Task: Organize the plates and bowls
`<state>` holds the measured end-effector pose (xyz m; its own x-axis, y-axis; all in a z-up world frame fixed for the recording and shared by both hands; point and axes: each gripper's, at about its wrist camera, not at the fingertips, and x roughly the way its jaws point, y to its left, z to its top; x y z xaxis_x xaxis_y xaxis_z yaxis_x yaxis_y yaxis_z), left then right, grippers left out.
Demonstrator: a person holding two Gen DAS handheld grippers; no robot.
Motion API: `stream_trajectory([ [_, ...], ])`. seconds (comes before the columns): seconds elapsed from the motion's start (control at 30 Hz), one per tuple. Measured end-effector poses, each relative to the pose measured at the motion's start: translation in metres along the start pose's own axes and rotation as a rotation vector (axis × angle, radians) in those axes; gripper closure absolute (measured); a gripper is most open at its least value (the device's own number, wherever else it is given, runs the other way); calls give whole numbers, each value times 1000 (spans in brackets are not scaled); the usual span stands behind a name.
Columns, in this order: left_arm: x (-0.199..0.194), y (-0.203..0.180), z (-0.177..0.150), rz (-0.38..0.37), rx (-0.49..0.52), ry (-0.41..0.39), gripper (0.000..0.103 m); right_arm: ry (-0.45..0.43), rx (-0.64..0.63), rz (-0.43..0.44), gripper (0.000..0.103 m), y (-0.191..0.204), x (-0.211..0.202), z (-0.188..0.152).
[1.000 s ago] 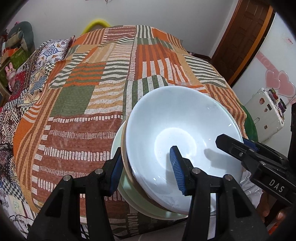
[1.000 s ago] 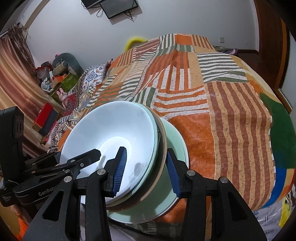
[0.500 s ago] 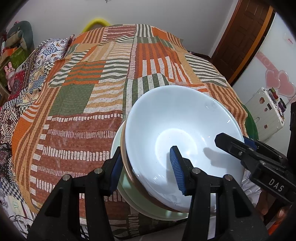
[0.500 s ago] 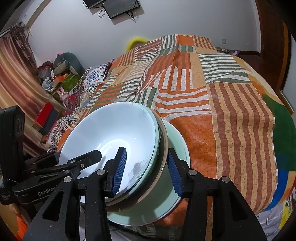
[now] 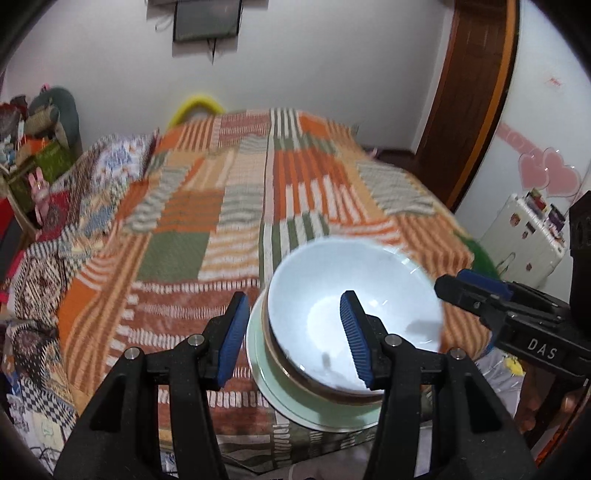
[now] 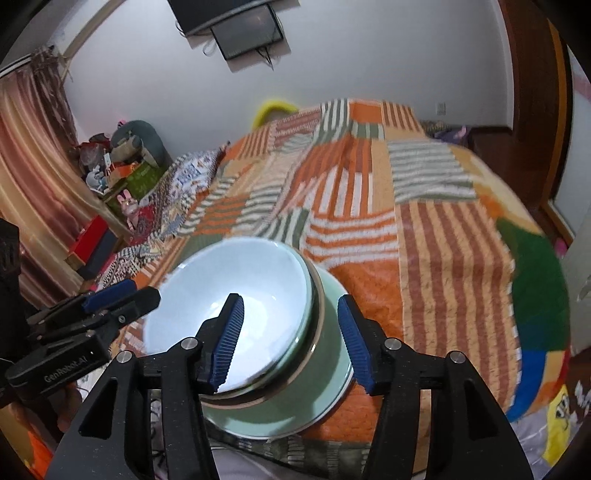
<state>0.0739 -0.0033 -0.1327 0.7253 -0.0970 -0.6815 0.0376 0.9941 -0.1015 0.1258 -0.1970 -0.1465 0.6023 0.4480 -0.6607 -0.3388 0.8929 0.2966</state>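
A white bowl (image 5: 351, 280) (image 6: 251, 280) sits nested in a brown-rimmed bowl (image 5: 295, 373) (image 6: 317, 314) on a pale green plate (image 5: 273, 391) (image 6: 295, 417). The stack rests on the bed near its front edge. My left gripper (image 5: 295, 336) hovers over the stack's left rim with its jaws opening; the blue pads stand clear of the rim. My right gripper (image 6: 291, 339) straddles the right rim, its jaws opening too, with neither pad touching. Each gripper shows in the other's view: the right gripper (image 5: 452, 282) and the left gripper (image 6: 142, 290).
A striped patchwork cover (image 5: 221, 221) spreads over the bed behind the stack. A screen (image 5: 205, 18) hangs on the far wall. A wooden door (image 5: 472, 92) and a white cabinet (image 5: 524, 236) stand right; boxes and toys (image 5: 37, 166) and a curtain (image 6: 33, 166) crowd the left.
Both grippers have risen and drawn back from the stack, and their jaws have widened off the rims. The stack stays on the bed. The wall and screen have come into view.
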Motion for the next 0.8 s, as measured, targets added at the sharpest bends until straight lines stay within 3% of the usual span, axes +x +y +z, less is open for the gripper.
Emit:
stream_trajectory([
  [0.43, -98, -18, 17, -14, 26, -331, 30, -229, -97, 18, 50, 31, -77, 14],
  [0.6, -122, -18, 16, -23, 19, -413, 6, -304, -126, 15, 40, 39, -98, 14],
  [0.73, -135, -18, 13, -12, 24, -459, 5, -342, -140, 11, 39, 43, -105, 15],
  [0.8, -139, -17, 12, -7, 28, -472, 4, -357, -144, 11, 34, 44, -110, 14],
])
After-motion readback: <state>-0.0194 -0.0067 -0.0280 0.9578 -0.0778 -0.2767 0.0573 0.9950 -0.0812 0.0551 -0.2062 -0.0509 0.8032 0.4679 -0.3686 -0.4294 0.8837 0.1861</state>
